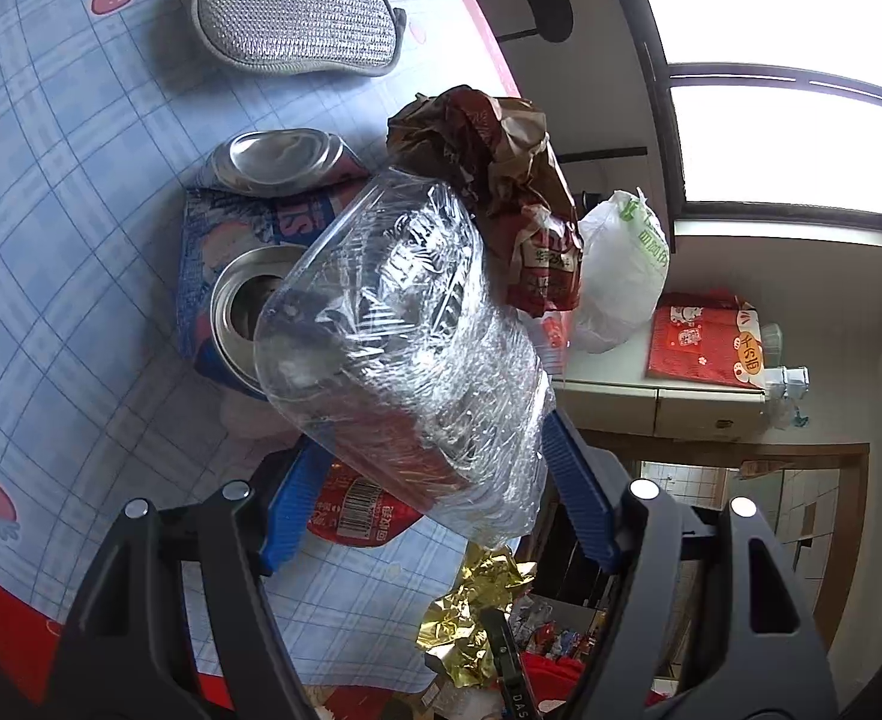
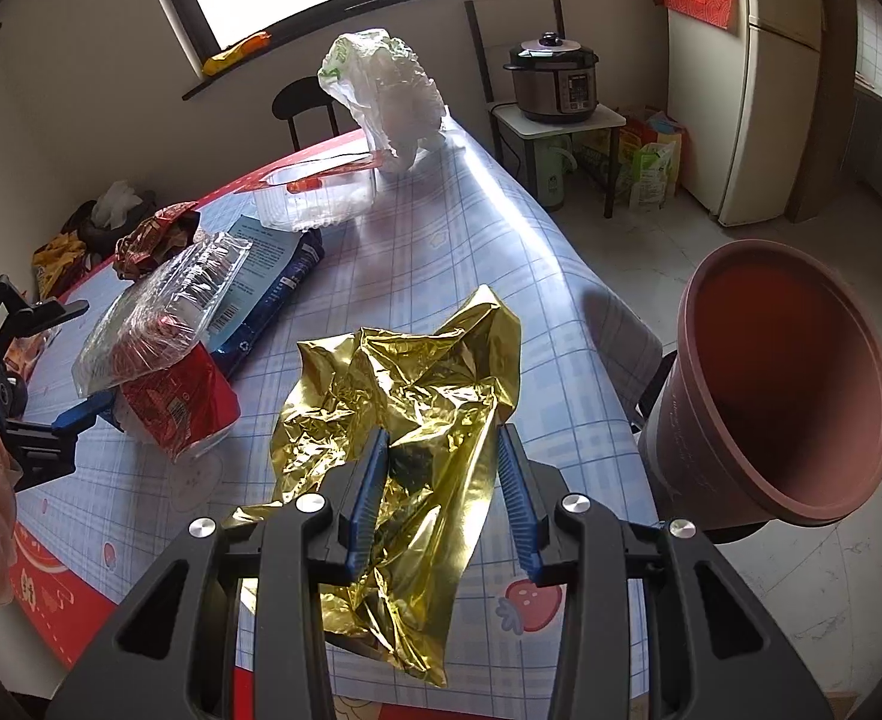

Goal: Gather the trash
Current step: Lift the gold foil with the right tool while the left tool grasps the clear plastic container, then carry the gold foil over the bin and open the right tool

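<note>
1. Trash is spread over a table (image 2: 441, 252) covered with a blue checked cloth printed with strawberries.
2. The left gripper (image 1: 426, 462) has its 2 blue fingers (image 1: 288, 504) closed against the sides of a crushed clear plastic container (image 1: 405, 324), which is held above the tabletop; the right wrist view shows the same container (image 2: 165, 306) pinched from the left side of the table.
3. Under and behind the held container lie a flattened blue drink can (image 1: 243, 240), a red wrapper with a barcode (image 1: 357, 516) and a crumpled brown and red paper bag (image 1: 501, 180).
4. A grey mesh scrubbing pad (image 1: 297, 24) rests farther along the table, well apart from the can.
5. The right gripper (image 2: 441, 480) has its 2 fingers set around a crumpled gold foil sheet (image 2: 393, 414); the jaws stand partly open with the foil bunched between them, and I cannot tell whether they press it firmly.
6. The foil lies near the table's near edge, with a reddish-brown bin (image 2: 783, 384) just beside the table on the right, its mouth tilted toward the camera.
7. A white plastic bag (image 2: 387, 96) and a clear tray (image 2: 315, 198) sit at the far end of the table.
8. A pressure cooker (image 2: 552, 81) stands on a small stand by the wall.
</note>
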Motion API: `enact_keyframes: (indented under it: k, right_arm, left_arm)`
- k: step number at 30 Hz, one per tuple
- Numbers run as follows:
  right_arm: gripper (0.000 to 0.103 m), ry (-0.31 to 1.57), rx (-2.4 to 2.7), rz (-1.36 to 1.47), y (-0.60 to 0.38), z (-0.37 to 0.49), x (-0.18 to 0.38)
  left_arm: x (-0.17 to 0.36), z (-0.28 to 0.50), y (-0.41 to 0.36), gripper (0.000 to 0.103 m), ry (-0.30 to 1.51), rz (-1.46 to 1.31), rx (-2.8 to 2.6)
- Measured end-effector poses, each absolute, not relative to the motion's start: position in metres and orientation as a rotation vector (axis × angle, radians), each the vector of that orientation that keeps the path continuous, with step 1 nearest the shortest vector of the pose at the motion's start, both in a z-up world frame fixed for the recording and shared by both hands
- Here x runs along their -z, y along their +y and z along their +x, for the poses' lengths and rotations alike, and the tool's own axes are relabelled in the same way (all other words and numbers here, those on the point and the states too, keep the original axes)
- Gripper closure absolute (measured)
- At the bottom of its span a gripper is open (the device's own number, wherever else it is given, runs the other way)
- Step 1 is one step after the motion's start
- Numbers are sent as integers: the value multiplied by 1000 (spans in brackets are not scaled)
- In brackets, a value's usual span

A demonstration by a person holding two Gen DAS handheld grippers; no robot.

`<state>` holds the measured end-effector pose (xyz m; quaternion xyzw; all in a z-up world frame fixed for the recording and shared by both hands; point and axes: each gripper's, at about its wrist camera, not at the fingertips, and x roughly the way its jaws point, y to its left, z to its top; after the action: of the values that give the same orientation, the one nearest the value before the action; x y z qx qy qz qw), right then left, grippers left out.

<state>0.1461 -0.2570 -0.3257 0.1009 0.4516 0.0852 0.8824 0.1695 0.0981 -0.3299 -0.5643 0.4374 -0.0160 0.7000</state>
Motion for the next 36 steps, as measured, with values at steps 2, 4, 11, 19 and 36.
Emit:
enact_keyframes:
  k: [2,4,11,19,36]
  right_arm:
    - [65,943,-166,209,-259,146,325]
    - [65,947,-158,210,-260,147,326]
    - [65,952,-162,212,-256,147,326]
    - [65,927,-171,230,-258,143,320]
    - [65,859,-136,242,-268,123,287]
  left_arm:
    - [332,172,97,32,971,-1253,30]
    - [332,171,102,36,968,-1255,26]
    - [329,171,104,62,968,-1211,38]
    - [292,164,99,79,904,-1051,157]
    - [201,151,86,87,716,-802,392]
